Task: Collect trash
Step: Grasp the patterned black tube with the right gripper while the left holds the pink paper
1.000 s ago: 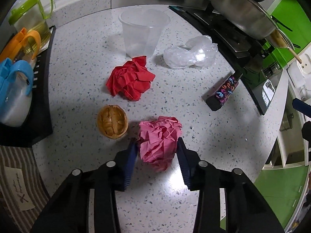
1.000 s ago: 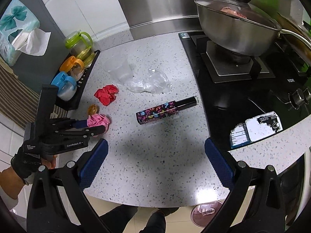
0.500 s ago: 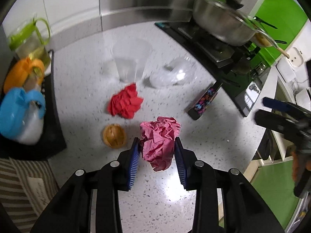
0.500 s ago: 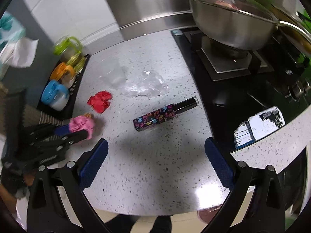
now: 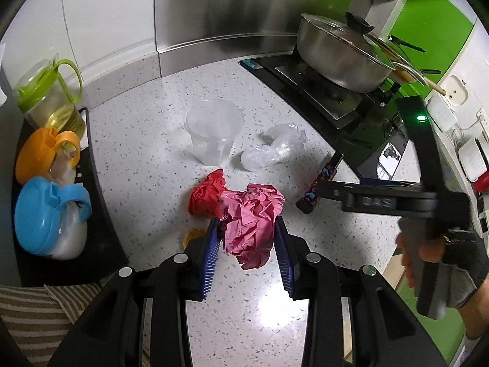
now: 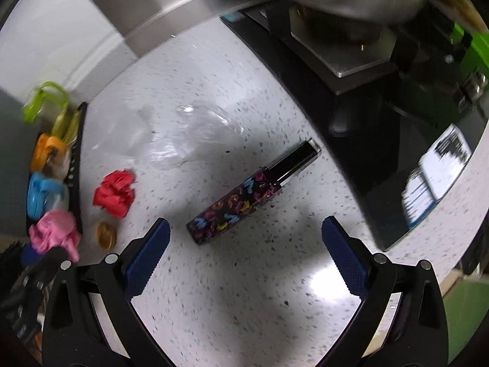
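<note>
1. Left wrist view: the left gripper (image 5: 247,253) has its blue pads pressed on both flanks of the pink paper (image 5: 251,217); the wad hangs clear of the counter (image 5: 146,159), so it is held.
2. Pink paper looks like crumpled sheet, very light and soft; it will crush further under the pads, which probably helps the grip; a loose flap droops below the fingers and could snag or tear if dragged.
3. Red paper (image 5: 206,197) lies on the counter just behind the pink wad; likely the same stuff, best taken across its widest bulge.
4. Right wrist view: the right gripper (image 6: 244,257) stands wide with nothing between its pads; it hovers above the counter near the patterned tube (image 6: 253,192), which lies flat beside the black hob (image 6: 382,153).
5. Tube looks rigid, smooth and glossy, so it may slip or roll; a grip across the middle of its patterned body seems safer than on the shiny cap end.
6. Clear bag (image 6: 189,140) lies crumpled beyond the tube, next to a clear cup (image 5: 214,136); the bag is limp and slick, best pinched at a bunched fold; the cup is thin and would dent, so take it by the rim.
7. Small brown round thing (image 6: 106,235) sits by the red paper; what it is I cannot tell.
</note>
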The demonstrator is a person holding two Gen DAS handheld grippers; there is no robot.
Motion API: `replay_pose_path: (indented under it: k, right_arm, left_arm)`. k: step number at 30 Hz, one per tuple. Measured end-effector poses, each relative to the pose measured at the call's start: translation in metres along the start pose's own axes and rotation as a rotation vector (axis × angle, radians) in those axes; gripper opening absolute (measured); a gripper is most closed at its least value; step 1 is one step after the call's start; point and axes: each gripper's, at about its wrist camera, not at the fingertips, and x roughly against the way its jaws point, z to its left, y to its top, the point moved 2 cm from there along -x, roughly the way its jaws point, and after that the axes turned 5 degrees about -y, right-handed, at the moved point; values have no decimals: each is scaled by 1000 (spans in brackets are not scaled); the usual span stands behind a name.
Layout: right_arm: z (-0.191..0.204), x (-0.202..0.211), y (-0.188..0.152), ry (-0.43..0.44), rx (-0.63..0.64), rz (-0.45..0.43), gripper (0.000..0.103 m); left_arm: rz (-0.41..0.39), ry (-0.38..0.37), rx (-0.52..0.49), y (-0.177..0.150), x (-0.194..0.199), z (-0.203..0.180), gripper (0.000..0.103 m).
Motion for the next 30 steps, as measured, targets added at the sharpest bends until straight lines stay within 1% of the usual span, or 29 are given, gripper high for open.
replay_pose_path:
  k: [1,3,4,7,14,16,20,22,25,30]
  right_arm:
    - [1,-4,1,-3,-4,7,97]
    - [3,-13,3,-8,-5,23,90]
    - [3,-15,3,-12,-2,29,84]
    - [8,-21,5,-23,19,32,77]
    - [18,-20,7,-28,83,34,43]
    - [19,-19,6,-23,93,35,37]
    - [15,-15,2,-15,108,25,27]
    - [13,-13,0,-16,111,19,24]
    - [9,-6,-4,-18,115,-1,23]
    - [4,20,-11,-28,120,-47,23]
  left_arm:
    - [2,-2,2,0,-1,2,35]
    - [5,-3,9,-1,-2,5,35]
    - [6,-4,13,-1,-3,6,35]
    - [10,-5,22,-2,-5,10,35]
    - [11,-8,29,-1,-8,11,35]
    - [10,-9,26,0,-8,10,35]
    - [9,-14,18,1,-9,8,35]
    - [8,-16,14,0,-8,7,35]
    - [6,-21,4,0,-6,4,35]
    - [-2,-33,-28,1,1,-1,35]
